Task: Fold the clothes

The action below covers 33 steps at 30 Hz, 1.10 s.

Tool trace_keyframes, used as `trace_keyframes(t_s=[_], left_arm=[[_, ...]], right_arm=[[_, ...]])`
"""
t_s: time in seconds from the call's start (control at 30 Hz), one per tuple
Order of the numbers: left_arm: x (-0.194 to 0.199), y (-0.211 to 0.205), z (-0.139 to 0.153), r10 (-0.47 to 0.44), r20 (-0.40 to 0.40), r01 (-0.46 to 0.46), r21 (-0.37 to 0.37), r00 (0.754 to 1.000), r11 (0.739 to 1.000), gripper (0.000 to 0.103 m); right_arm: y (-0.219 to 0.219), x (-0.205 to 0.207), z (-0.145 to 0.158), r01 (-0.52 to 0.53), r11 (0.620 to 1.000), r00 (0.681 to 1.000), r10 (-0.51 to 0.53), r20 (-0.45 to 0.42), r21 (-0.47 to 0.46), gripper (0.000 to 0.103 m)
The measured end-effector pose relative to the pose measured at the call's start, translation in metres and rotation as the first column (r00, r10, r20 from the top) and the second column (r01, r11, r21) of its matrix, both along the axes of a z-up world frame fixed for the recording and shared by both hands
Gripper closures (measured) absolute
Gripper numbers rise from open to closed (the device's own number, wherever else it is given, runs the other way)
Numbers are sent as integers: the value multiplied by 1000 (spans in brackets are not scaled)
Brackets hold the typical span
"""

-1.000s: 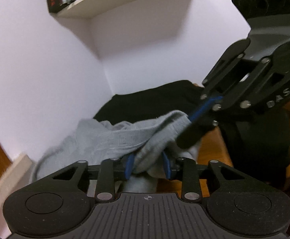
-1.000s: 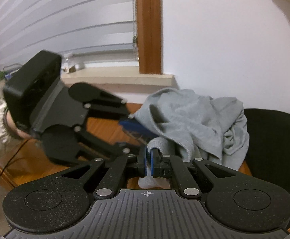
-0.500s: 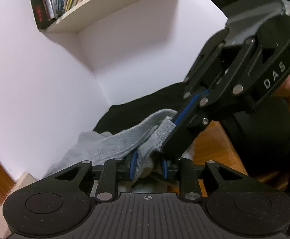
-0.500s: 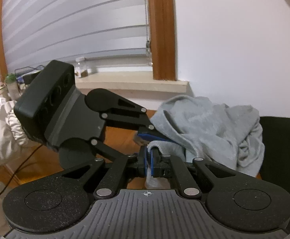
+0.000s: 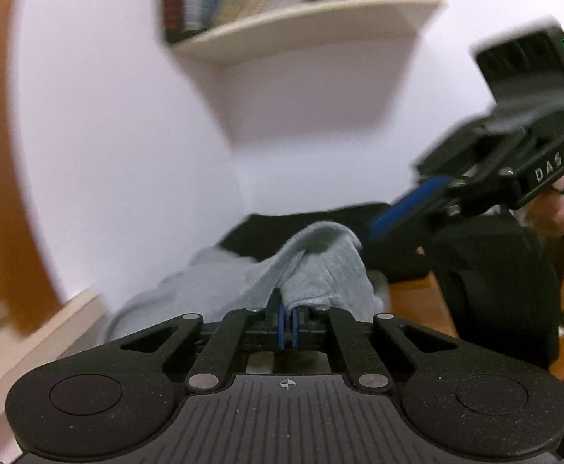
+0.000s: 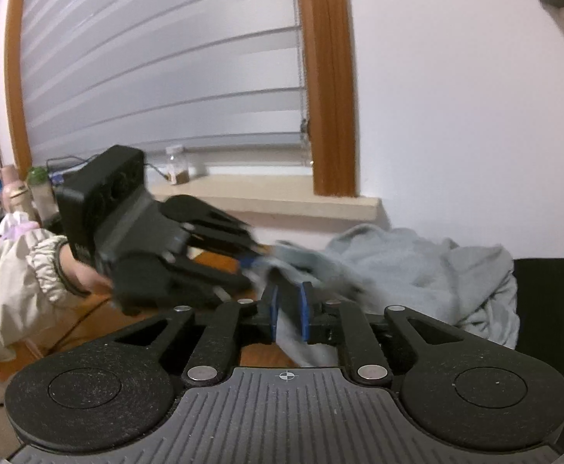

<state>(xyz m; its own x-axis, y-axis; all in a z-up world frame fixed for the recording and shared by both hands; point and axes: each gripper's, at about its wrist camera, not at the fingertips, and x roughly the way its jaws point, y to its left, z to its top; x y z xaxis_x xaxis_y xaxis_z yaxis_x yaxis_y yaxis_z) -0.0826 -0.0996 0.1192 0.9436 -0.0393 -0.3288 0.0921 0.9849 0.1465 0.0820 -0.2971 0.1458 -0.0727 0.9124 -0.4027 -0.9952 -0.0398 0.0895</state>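
Sweater (image 5: 320,270), grey, soft, limp, bunched on tabletop (image 5: 417,301) ahead of left tool (image 5: 286,326), clamped on hem; right tool (image 6: 287,317) parted, cloth between pads. Grip edges, not bulk.

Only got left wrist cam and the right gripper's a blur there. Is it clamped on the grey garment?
Observer: No. The right wrist view shows the right gripper with its jaws apart. The grey garment lies at the pads, but I see nothing pinched.
Operator: Where's the rest of it?
Observer: It's heaped against the wall just below the windowsill, next to a black cloth.
Operator: Anything to snag on the left side?
Observer: A thin dark cable runs over the wooden table below the left sleeve.
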Motion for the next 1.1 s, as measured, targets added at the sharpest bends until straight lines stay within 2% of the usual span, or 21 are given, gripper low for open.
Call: trace_keyframes(t_s=[0.17,0.23,0.3,0.47,0.5,0.63,0.67,0.7,0.73,0.77,0.83,0.9,0.97,1.03,1.1], left_arm=[[-35,44,3,87,11,-86,-79,996,993,99],[-38,52,2,101,6,-100,-85,995,991,99],[-35,56,2,106,-1,-106,-86,994,991,99],[-38,53,-2,100,-2,-100,-90,995,991,99],[-39,53,-3,98,0,-98,-92,995,991,99],[-44,53,-9,92,3,-91,-112,996,990,99],[-47,53,-11,91,4,-89,-118,996,989,99],[-50,53,-14,89,2,-88,-124,996,988,99],[-53,53,-17,89,-2,-88,-129,996,988,99],[-56,52,-21,89,-4,-89,-133,996,987,99],[-61,51,-29,83,-12,-84,-143,996,986,99],[-65,47,-36,78,-22,-80,-147,997,986,99],[-65,43,-41,75,-34,-79,-144,997,986,99],[-63,39,-45,75,-44,-80,-129,996,988,99],[-62,36,-48,73,-52,-78,-117,996,990,99]], right_arm=[[12,8,-14,102,994,994,-100,42,-37,86],[23,7,-24,129,990,991,-126,54,-54,77],[38,1,-33,139,988,988,-133,80,-63,72],[76,-24,-43,121,990,986,-111,126,-74,69],[82,-29,-43,114,990,985,-103,141,-78,65],[90,-31,-43,148,985,972,-128,198,-92,61],[92,-32,-42,157,983,968,-134,212,-96,62],[94,-32,-42,166,981,964,-140,226,-99,70],[96,-33,-42,174,979,960,-146,241,-102,90],[98,-33,-42,183,978,955,-152,255,-104,93],[101,-33,-41,206,973,945,-170,280,-104,97],[86,-24,-29,299,954,921,-282,267,-24,97],[73,-11,-19,404,914,884,-398,245,26,97],[66,2,-20,446,895,873,-432,227,-11,97],[66,6,-30,444,893,875,-416,249,-67,97]])
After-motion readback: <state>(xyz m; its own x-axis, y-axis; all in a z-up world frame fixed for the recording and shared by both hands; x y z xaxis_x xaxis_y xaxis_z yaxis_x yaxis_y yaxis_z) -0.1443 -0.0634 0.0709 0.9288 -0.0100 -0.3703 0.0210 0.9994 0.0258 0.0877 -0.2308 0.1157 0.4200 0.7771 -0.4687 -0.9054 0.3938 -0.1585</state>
